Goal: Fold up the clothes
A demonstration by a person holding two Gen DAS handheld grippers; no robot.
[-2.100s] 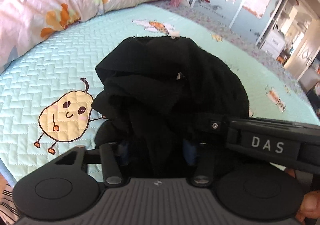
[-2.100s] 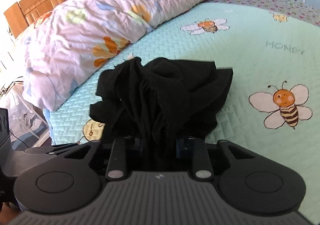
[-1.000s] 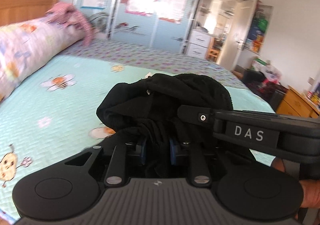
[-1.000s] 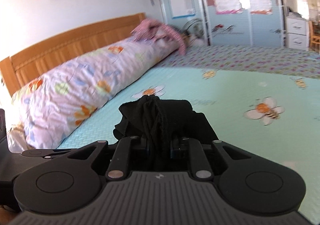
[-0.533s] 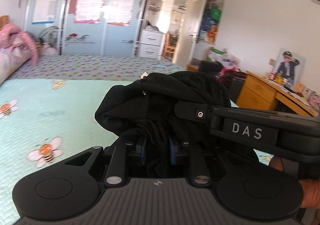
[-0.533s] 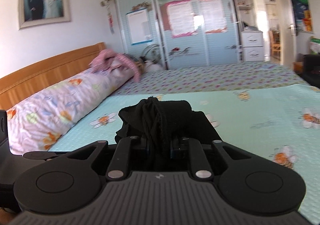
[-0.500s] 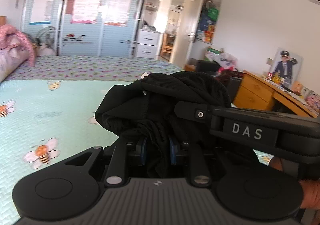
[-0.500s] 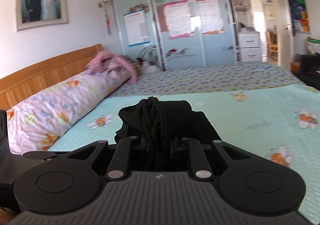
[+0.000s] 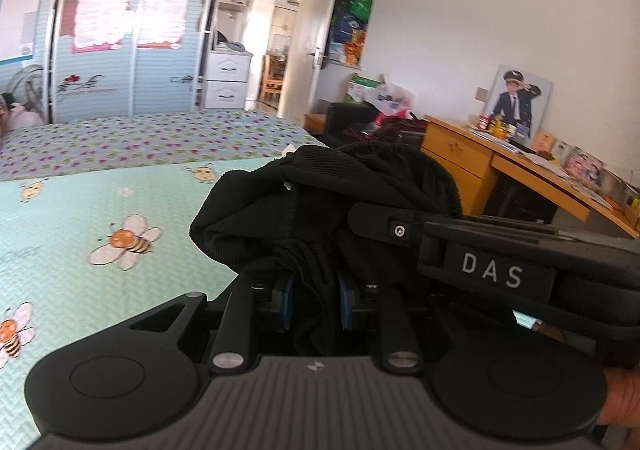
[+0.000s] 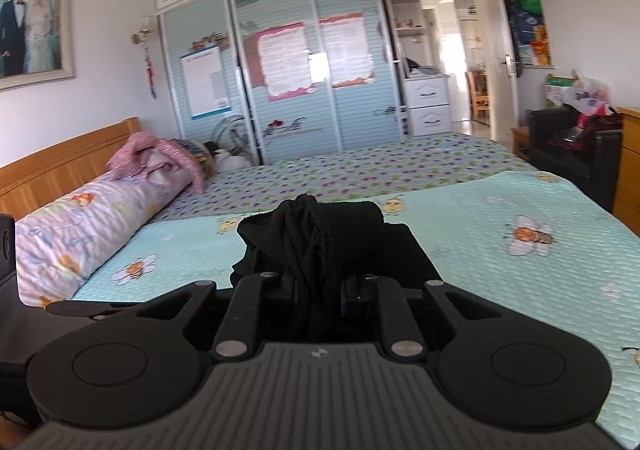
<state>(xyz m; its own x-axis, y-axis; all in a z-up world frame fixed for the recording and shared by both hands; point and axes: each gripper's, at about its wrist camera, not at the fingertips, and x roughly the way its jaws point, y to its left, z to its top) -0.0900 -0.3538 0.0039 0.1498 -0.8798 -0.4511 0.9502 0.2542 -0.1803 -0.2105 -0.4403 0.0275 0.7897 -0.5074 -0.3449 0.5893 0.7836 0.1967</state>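
A bunched black garment hangs lifted above the bed's pale green bee-print quilt. My left gripper is shut on a fold of it, the blue pads pressed against the cloth from both sides. My right gripper is shut on another bunch of the same black garment, which drapes over its fingers and hides the tips. In the left wrist view the other gripper's black body marked DAS crosses from the right, close beside the cloth, with a hand at the lower right edge.
A long floral pillow with a pink garment on it lies along the wooden headboard at the left. A sliding wardrobe stands behind the bed. A black armchair and a wooden desk stand on the right.
Both grippers have swung to the right with the black garment still held, away from the pillow. The wardrobe, the doorway and the desk side of the room have come into view.
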